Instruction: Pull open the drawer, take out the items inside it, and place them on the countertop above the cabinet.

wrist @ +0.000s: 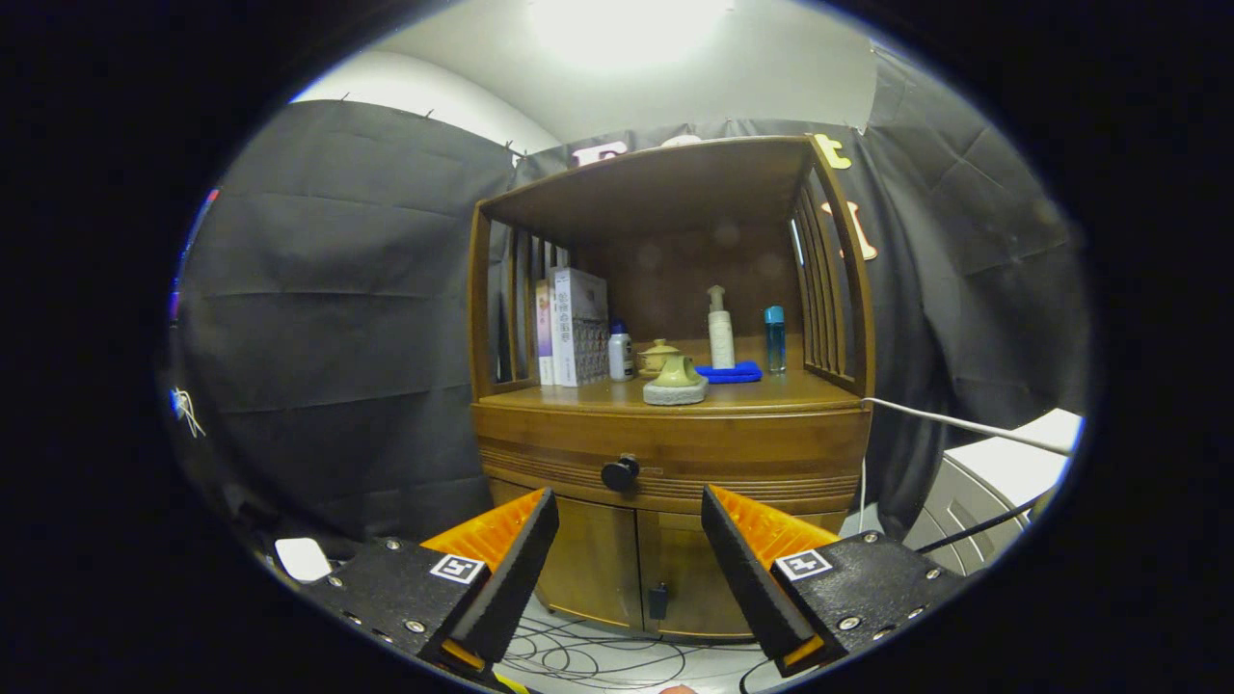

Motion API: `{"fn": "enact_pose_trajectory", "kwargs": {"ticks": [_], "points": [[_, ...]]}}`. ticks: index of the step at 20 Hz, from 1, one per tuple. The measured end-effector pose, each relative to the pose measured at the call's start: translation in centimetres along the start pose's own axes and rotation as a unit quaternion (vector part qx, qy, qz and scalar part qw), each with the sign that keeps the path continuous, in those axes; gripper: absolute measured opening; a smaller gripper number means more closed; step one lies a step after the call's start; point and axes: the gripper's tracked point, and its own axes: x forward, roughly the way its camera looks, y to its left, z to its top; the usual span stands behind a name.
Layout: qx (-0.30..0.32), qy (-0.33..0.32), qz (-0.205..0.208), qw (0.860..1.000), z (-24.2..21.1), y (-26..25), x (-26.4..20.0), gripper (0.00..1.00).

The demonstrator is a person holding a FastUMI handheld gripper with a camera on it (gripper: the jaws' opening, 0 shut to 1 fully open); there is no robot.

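Ceiling light (pixel 627 24) glares overhead; cabinet (pixel 665 424) sharp, fisheye bends the edges.

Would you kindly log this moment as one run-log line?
phase: approach | tongs: open, holding nothing, short of cabinet | drawer: closed | knob: beyond tongs, untouched | countertop: bottles, books, blue cloth

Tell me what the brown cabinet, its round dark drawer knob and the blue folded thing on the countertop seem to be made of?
The brown cabinet looks like varnished wood: warm grain and a soft sheen. Its round dark drawer knob is smooth and glossy, perhaps plastic or painted metal. The blue folded thing looks like soft matte cloth. The open gripper hangs short of the knob.
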Motion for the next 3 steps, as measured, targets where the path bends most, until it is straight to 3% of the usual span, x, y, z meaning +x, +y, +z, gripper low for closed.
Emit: {"fn": "enact_pose_trajectory", "kwargs": {"ticks": [3], "points": [[-0.004, -0.006, -0.025, 1.0, 0.32, -0.11, 1.1, 0.94]]}}
